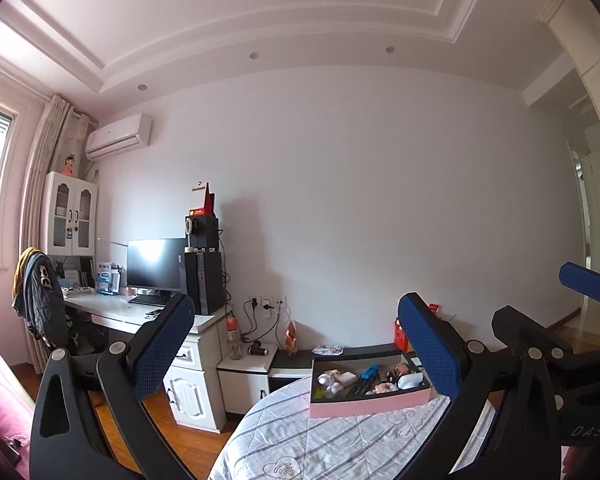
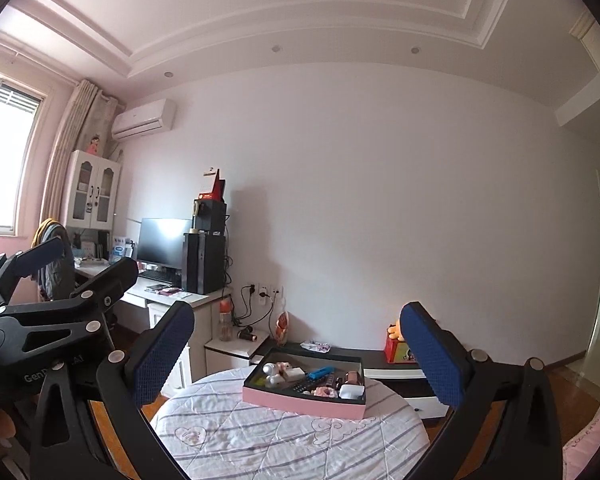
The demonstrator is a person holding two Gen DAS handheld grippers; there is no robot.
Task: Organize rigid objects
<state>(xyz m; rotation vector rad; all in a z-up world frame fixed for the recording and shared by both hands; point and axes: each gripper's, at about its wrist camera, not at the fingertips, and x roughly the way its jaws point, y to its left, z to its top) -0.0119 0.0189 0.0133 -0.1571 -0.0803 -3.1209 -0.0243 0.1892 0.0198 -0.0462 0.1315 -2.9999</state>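
Observation:
A shallow pink box point(image 1: 370, 405) point(image 2: 300, 400) sits on a round table with a striped quilted cover point(image 1: 332, 440) point(image 2: 268, 436). Inside lie several small things: a blue bar point(image 2: 322, 372), a white round toy point(image 2: 272, 372), a white block point(image 2: 351, 391), a dark remote. My left gripper point(image 1: 300, 348) is open and empty, raised in front of the box. My right gripper point(image 2: 300, 348) is open and empty, also raised short of the box. The right gripper shows at the right of the left wrist view point(image 1: 540, 320); the left gripper shows at the left of the right wrist view point(image 2: 76, 264).
A white desk point(image 1: 112, 312) with a monitor point(image 1: 156, 264) and black tower stands at the left, a chair with clothes beside it. Low white cabinets point(image 2: 400, 376) line the wall behind the table, with a red box point(image 2: 398, 350). A doorway opens at the right.

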